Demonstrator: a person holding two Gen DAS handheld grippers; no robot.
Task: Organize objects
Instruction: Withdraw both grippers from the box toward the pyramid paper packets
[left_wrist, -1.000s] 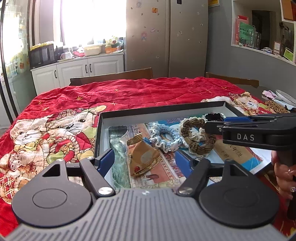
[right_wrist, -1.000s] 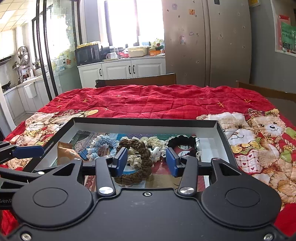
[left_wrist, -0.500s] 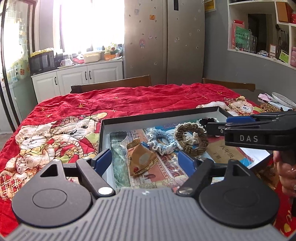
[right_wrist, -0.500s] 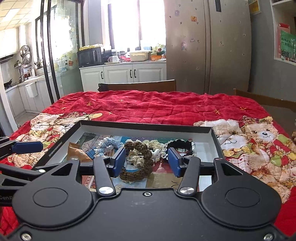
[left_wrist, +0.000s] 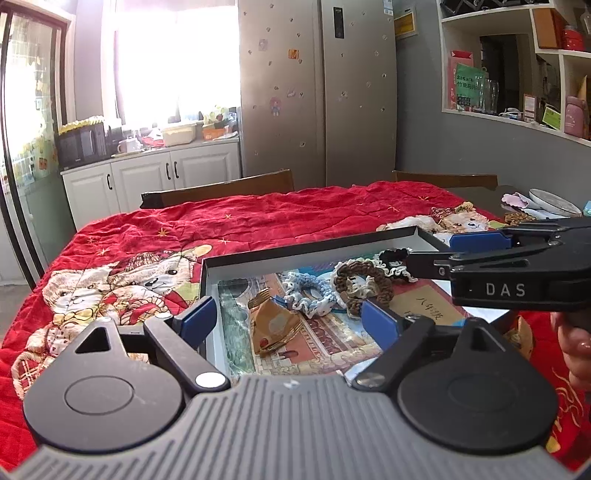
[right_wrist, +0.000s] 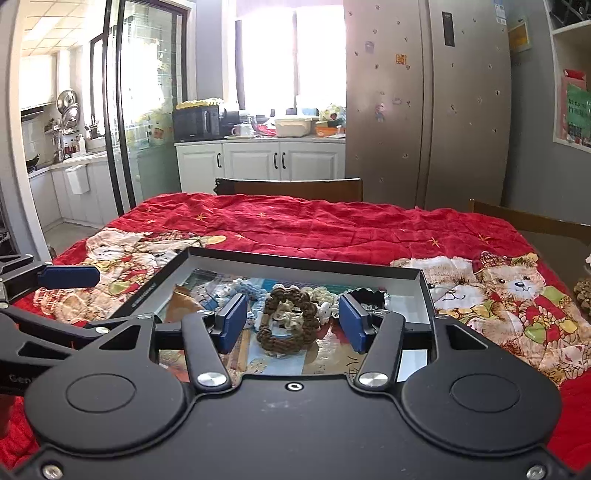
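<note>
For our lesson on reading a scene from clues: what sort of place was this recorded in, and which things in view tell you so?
Most likely a home kitchen with a dining area: a tall fridge dotted with magnets, white cabinets carrying a microwave, and a table under a red teddy-bear quilt.

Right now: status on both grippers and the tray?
Left gripper open, empty. Right gripper open, empty, lined up on brown braided scrunchie. Scrunchies, gold hair clip lie in black tray. Nothing blocking.
</note>
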